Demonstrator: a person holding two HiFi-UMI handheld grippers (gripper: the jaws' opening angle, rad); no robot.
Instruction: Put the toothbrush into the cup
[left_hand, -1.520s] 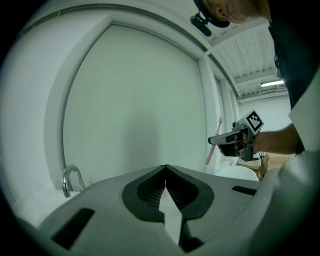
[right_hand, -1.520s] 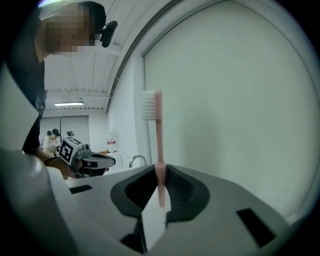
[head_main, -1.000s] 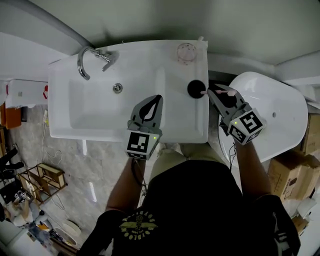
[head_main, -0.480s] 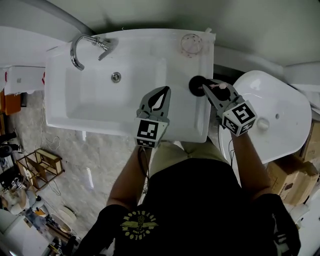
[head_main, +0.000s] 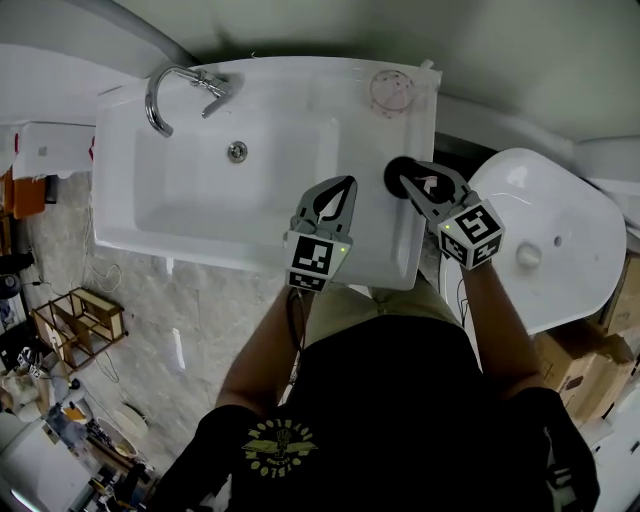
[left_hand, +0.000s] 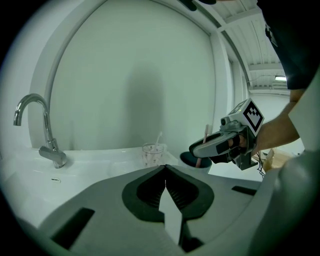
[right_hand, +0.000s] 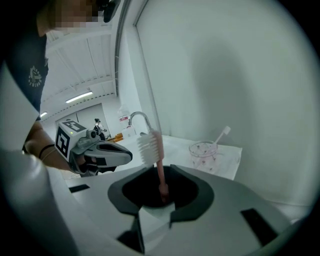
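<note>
A pink toothbrush (right_hand: 152, 147) stands upright between the tips of my right gripper (head_main: 424, 178), bristles up. Its lower end reaches into the dark cup (head_main: 396, 176) on the sink's right ledge, as seen on the toothbrush (left_hand: 205, 134) and dark cup (left_hand: 190, 160) in the left gripper view. The right jaws are opening, and a thin gap shows beside the handle. My left gripper (head_main: 349, 183) hovers over the sink's front right part. It is shut and empty, its tips (left_hand: 165, 167) meeting.
The white sink (head_main: 200, 215) has a chrome faucet (head_main: 160, 100) at its back left. A clear dotted cup (head_main: 390, 92) holding a white toothbrush stands at its back right corner. A white toilet (head_main: 545, 240) is on the right.
Both grippers have sunk toward the sink. The right gripper has come over the dark cup, the toothbrush has tipped upright into it, and the right jaws have spread.
</note>
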